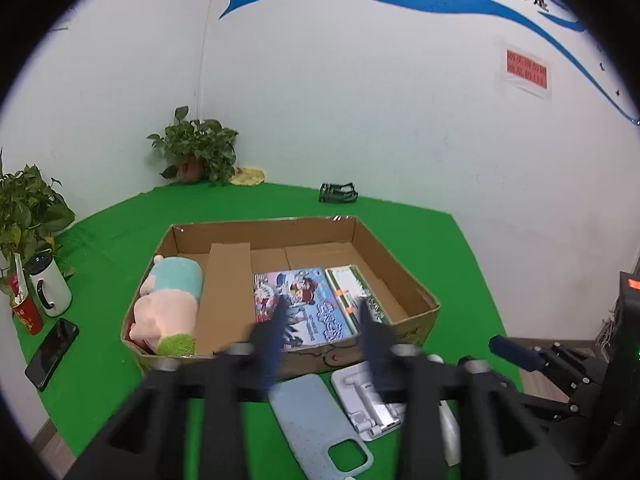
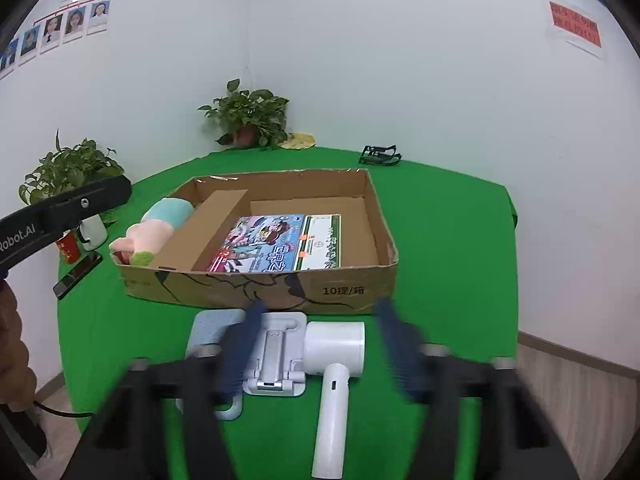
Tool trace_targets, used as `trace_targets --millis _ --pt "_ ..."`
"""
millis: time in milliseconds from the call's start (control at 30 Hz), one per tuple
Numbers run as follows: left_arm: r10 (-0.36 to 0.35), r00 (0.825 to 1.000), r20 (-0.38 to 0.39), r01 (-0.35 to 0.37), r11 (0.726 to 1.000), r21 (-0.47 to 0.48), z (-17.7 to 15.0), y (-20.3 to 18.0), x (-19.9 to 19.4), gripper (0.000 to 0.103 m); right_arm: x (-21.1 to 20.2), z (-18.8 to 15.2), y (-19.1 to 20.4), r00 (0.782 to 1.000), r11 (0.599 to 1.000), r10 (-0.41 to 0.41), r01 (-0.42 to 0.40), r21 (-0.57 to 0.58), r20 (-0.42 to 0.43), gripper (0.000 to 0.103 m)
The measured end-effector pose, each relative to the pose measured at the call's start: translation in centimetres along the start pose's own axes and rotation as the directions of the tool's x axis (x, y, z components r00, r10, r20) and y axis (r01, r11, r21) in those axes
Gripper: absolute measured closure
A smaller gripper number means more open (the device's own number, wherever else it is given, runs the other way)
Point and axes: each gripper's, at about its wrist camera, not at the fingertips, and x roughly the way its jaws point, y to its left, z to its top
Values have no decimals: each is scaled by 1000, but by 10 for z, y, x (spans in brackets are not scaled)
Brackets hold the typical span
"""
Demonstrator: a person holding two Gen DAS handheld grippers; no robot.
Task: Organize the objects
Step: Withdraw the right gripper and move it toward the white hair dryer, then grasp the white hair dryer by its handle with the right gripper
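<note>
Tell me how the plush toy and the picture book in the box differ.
The plush toy is soft, bulky and pink with a teal top; the picture book is flat, thin and brightly printed. The toy fills the left compartment and rises about to the rim; the book lies flat on the floor of the wider right compartment. Both sit inside the cardboard box.

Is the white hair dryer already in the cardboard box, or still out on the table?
Out. The white hair dryer lies flat on the green table, in front of the cardboard box, beside the phone stand.
</note>
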Motion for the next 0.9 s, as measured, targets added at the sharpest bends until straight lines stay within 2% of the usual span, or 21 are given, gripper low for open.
trace_targets --millis 33,100,133,233,333,433,467,500,533,567,633,667,700,733,767,800,900 --pt "10 1000 -10 -10 1000 -9 -1 1 3 6 0 -1 -1 1000 1000 16 -16 5 3 61" --pt "-10 1000 -14 9 999 -33 -7 4 7 6 -1 -4 -2 999 999 45 -45 10 18 28" --pt "-42 998 -48 40 998 -40 -9 4 13 6 -3 -7 -3 998 998 56 -57 19 31 2" --pt "-111 985 -131 101 991 -83 -20 5 27 6 -4 -16 -11 997 997 71 -72 23 42 0" --pt "-199 955 -219 170 975 -146 -34 4 46 6 5 -30 -20 995 995 98 -97 24 -7 0" --pt "-329 891 -313 266 937 -227 -51 -4 68 6 15 -51 -24 987 990 140 -139 18 -79 0" --pt "-395 844 -362 314 912 -263 -59 -9 80 6 19 -60 -26 982 988 154 -153 18 -110 0" --pt "-437 811 -389 340 893 -293 -64 -12 88 6 24 -68 -27 975 986 169 -167 25 -144 0" --pt "-468 784 -408 354 877 -326 -70 -16 95 6 29 -77 -28 966 983 184 -180 40 -181 0" --pt "-505 748 -430 367 855 -366 -77 -21 105 6 33 -83 -29 961 982 189 -183 49 -201 0" --pt "-550 698 -460 386 829 -406 -85 -29 117 7 41 -95 -27 955 984 179 -174 41 -237 2" --pt "-567 676 -470 395 818 -418 -89 -36 123 8 44 -99 -25 953 986 169 -166 32 -251 8" --pt "-577 663 -477 404 812 -421 -90 -40 126 11 47 -102 -23 952 987 157 -157 21 -264 13" --pt "-590 647 -483 417 804 -423 -91 -45 128 13 52 -106 -20 951 989 146 -149 8 -274 22" --pt "-611 621 -490 436 790 -431 -93 -52 131 14 54 -108 -18 950 989 139 -145 0 -279 28" --pt "-628 602 -494 448 777 -443 -94 -55 134 16 58 -109 -16 950 990 132 -142 -15 -283 31" --pt "-662 559 -499 457 749 -480 -97 -64 143 23 68 -109 -12 950 991 114 -130 -36 -290 47"
